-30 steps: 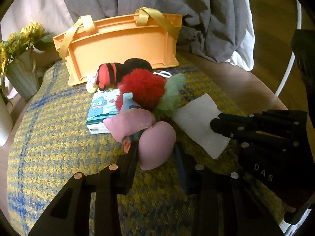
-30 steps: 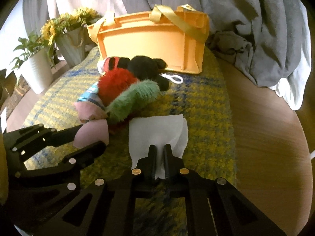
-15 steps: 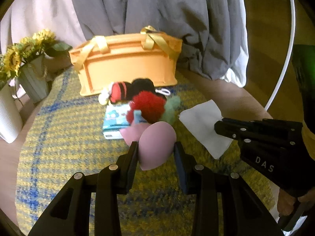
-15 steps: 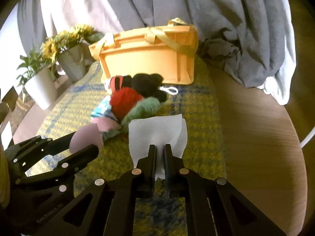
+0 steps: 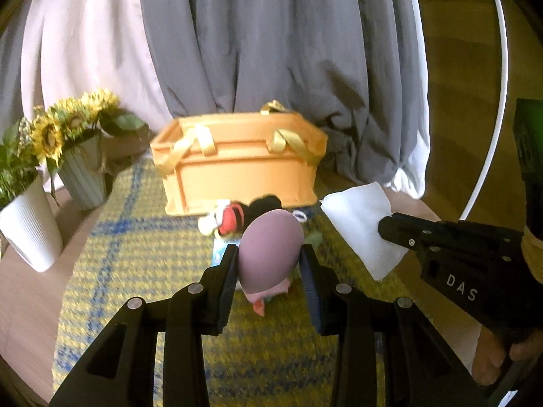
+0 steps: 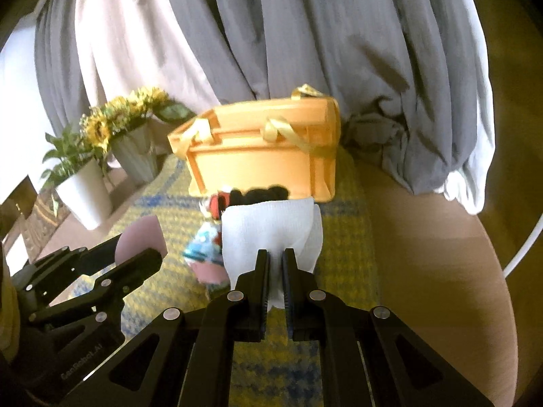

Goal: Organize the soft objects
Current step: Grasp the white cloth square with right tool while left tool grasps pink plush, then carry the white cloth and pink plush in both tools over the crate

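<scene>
Grey curtains [image 5: 271,44] fill the upper frame, with paler drapes [image 5: 91,51] at upper left. At left stand sunflowers [image 5: 61,125] in a ribbed grey vase [image 5: 85,179], just beside a white ribbed pot [image 5: 29,227] of green leaves. A yellow-and-blue plaid cloth [image 5: 135,264] covers the wooden table [image 6: 441,271] across the lower frame

1. Grey curtains [image 5: 271,51] hang across the back, with a paler pinkish curtain [image 5: 91,51] beside them on the left.
2. A round wooden table [image 6: 441,254] carries a yellow-and-blue woven mat [image 5: 135,271].
3. A vase of sunflowers [image 5: 79,156] and a white ribbed planter [image 5: 29,230] stand at the table's left edge.
4. Wooden flooring [image 5: 458,68] shows at right.
</scene>
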